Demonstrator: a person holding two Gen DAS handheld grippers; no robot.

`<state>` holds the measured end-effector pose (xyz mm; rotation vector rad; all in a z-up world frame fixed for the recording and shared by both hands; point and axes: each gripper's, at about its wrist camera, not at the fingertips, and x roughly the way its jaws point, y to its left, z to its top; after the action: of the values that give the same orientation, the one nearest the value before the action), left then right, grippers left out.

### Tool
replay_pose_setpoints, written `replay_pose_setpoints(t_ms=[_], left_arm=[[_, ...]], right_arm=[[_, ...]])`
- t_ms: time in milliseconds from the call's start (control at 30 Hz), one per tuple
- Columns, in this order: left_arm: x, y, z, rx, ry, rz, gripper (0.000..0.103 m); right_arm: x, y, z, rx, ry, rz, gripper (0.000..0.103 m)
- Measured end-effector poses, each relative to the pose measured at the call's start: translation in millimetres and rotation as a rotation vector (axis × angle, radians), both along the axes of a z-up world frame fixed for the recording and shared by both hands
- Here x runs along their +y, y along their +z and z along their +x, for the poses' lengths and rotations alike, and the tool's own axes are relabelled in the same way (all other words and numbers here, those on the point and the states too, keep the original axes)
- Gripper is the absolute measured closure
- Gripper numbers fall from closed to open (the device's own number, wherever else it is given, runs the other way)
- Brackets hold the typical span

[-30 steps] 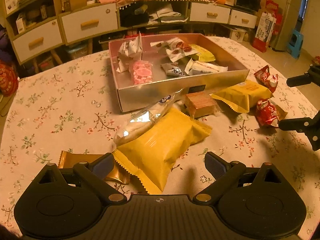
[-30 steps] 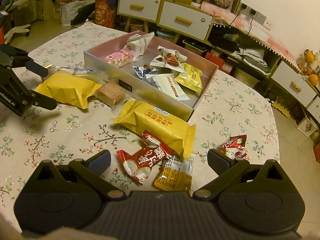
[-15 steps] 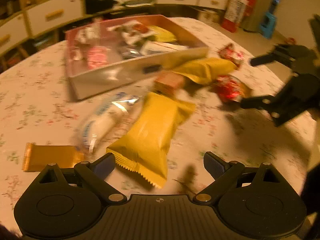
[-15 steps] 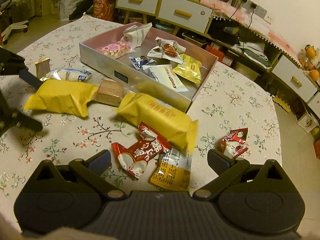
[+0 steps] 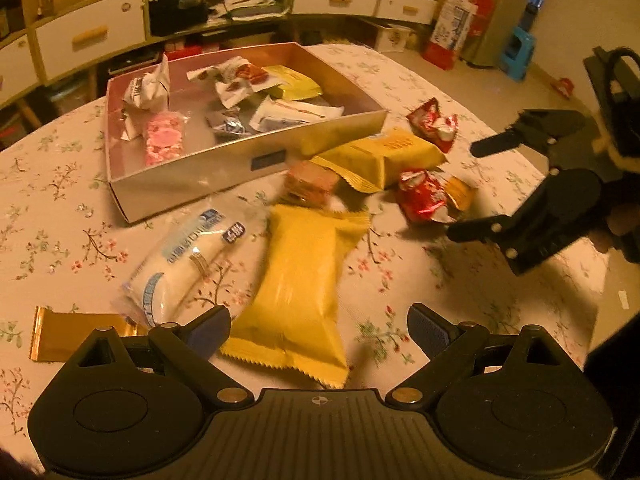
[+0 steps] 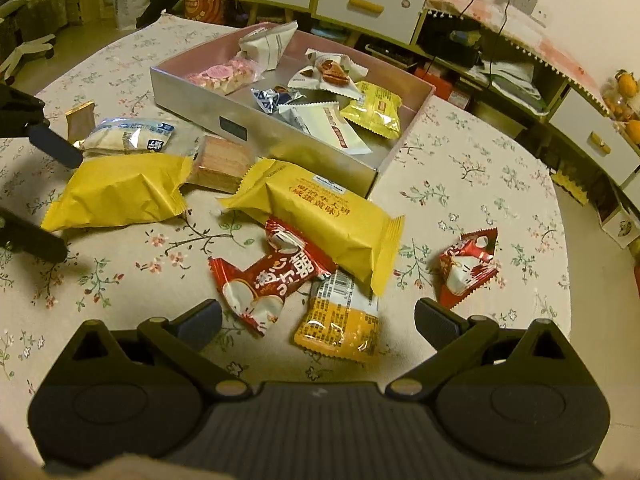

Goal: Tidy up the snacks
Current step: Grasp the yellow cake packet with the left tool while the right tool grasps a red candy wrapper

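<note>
Both tools stand wide apart and hold nothing. The left tool (image 5: 318,330) hovers low in its frame over a big yellow packet (image 5: 300,284) that lies just below the box (image 5: 248,166), beside a clear white-filled bag (image 5: 188,256). The right tool (image 6: 318,320) sits at the bottom of its frame above a red wrapper (image 6: 264,280) and an orange sachet (image 6: 340,322), with a second yellow packet (image 6: 320,216) behind them against the box wall, all on the flowered counter (image 6: 460,184). A lone red sweet (image 6: 468,266) lies apart at right.

The step looks like picking loose snacks into the box, which already holds several. To do it well, I would take the topmost small wrapper first, close on its middle, not its crimped end, lift clear of the neighbours, and drop it into a bare patch of the box.
</note>
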<state>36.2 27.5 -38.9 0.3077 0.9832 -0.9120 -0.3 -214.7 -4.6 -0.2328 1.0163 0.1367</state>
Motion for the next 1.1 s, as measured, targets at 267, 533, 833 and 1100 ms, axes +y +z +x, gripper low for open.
replay_pose_setpoints(t_ms=[267,533,833,1100], left_arm=[[-27.0,-10.3,0.6,-0.040,0.008,0.072,0.008],[-45.8,-13.5,-1.3,-0.063,0.017,0.098,0.026],[-49.4,-18.1,-0.9,-0.068,0.047,0.128,0.046],[-51.3,-17.5,-0.5,-0.079,0.068,0.136,0.051]], right_arm=[[13.0,-3.7,8.2,0.015,0.040,0.012,0.004],[3.8,7.7,10.8,0.039,0.040,0.171,0.026],[6.9,0.5,14.7,0.085,0.035,0.192,0.035],[9.3,-2.2,20.2,0.072,0.008,0.193,0.033]])
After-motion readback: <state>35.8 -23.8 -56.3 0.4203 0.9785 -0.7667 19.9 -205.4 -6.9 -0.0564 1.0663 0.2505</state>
